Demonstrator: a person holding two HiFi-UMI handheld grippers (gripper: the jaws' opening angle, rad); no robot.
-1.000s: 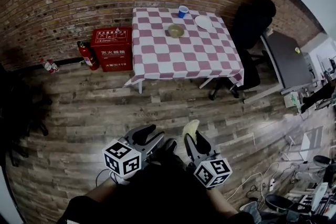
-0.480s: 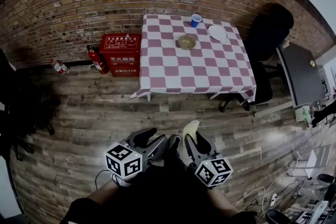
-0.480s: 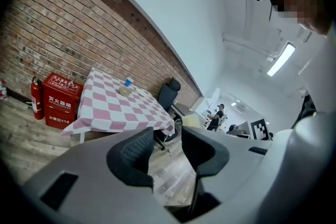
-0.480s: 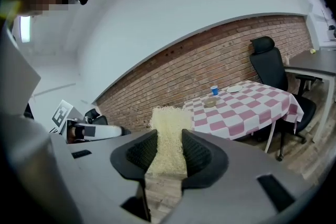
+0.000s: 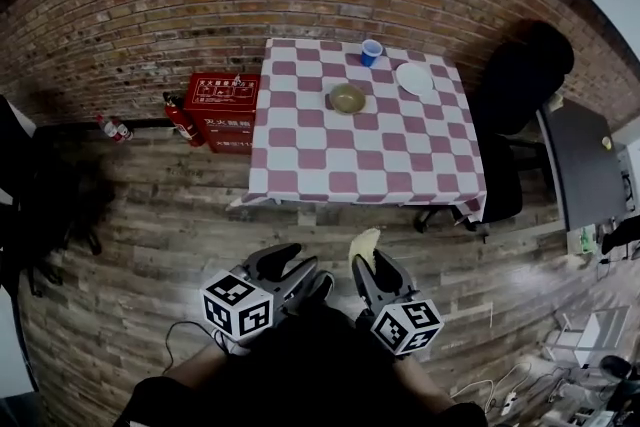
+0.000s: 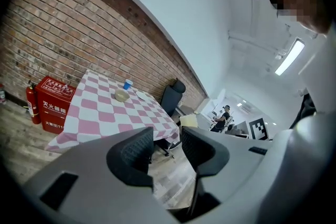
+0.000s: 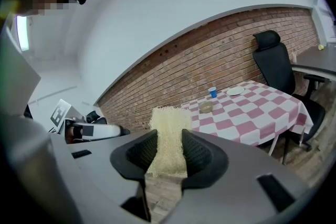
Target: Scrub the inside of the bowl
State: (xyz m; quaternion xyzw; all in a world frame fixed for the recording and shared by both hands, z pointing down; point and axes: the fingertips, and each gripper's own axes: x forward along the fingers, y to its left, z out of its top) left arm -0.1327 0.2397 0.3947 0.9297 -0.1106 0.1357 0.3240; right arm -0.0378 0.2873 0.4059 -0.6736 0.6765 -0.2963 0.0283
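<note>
Right tongs (image 7: 169, 148): I'm pinching the pale yellow, coarse-fibre scrubbing pad (image 7: 169, 120) low down.
Left tongs (image 6: 168, 144): parted, empty.
Bowl: small round tan bowl (image 5: 347, 98), well away on the red-and-white checked bench (image 5: 300, 160).
Handling: pad soft, light. I'd steady the bowl's rim, since it will likely slide.

Red box (image 6: 52, 105): white Chinese characters on its front, reading 灭火器箱. Smaller line beneath is too small to read.
</note>
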